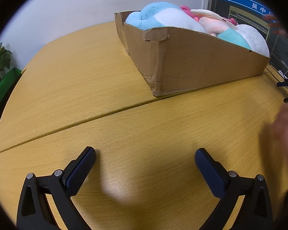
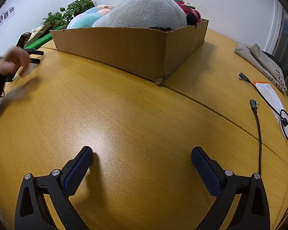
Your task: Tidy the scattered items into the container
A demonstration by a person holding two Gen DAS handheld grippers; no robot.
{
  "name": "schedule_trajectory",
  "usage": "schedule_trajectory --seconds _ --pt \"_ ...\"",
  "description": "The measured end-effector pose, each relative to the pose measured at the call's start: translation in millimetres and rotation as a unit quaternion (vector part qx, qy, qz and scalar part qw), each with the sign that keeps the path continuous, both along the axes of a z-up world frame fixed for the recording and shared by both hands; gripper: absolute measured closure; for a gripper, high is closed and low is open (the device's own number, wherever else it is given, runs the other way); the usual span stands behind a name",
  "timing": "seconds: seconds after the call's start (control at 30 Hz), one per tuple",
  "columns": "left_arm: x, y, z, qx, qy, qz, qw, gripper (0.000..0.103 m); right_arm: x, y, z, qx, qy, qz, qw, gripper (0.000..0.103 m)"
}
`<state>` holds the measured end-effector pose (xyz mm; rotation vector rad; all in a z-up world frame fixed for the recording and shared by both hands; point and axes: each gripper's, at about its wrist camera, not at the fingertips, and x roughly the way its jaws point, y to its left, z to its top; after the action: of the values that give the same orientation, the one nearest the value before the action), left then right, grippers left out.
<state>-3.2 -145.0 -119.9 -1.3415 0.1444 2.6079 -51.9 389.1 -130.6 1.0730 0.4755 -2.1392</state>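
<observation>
While both grippers, left (image 1: 145, 158) and right (image 2: 142, 156), rest spread and empty near the table's (image 2: 124, 115) front edge, the heaped box (image 2: 124, 46) suggests checking for strays.

A wooden table (image 2: 124, 103) is bearing a cardboard box (image 2: 124, 48), two loose cables (image 2: 258, 126), a paper sheet (image 2: 272, 99) and folded cloth (image 2: 259, 57).

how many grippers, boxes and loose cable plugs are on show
grippers: 2, left gripper and right gripper, both open and empty
boxes: 1, the cardboard box, heaped with plush toys
cable plugs: 2, plug and plug
total: 5
</observation>
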Motion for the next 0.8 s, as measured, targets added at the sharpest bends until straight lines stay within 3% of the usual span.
schedule_trajectory --seconds 0.8 --pt "0.8 2.7 0.3 -0.001 0.000 0.001 1.0000 0.000 -2.4 0.9 -0.7 0.000 0.000 0.001 1.000 0.000"
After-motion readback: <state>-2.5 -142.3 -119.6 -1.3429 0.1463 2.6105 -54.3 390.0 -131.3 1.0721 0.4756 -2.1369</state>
